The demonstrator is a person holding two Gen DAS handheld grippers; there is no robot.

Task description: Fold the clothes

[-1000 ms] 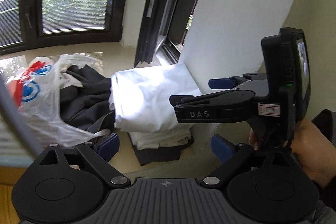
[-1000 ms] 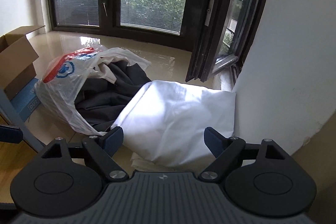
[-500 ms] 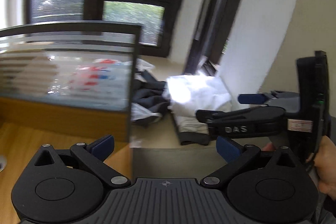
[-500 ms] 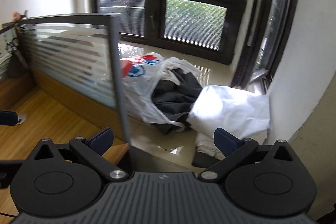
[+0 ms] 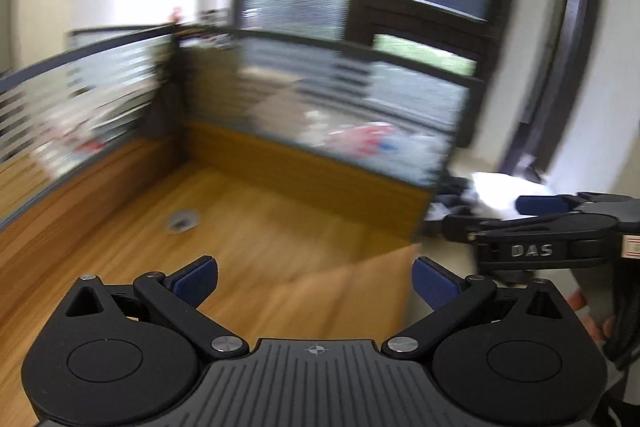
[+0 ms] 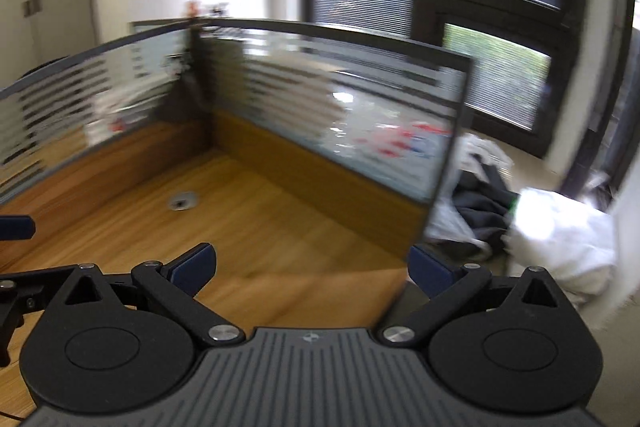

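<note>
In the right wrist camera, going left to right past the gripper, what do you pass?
Round grommet in the wooden desk → striped glass partition → plastic bag → dark clothes → white folded garment.

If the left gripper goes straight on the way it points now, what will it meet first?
Probably the bare wooden desk. The left gripper is open and empty, tilted down toward it, with nothing between. Blur leaves depth unclear.

Black claw (image 5: pixel 315 279) w/ blue pads (image 5: pixel 196 277), silver screws.
</note>
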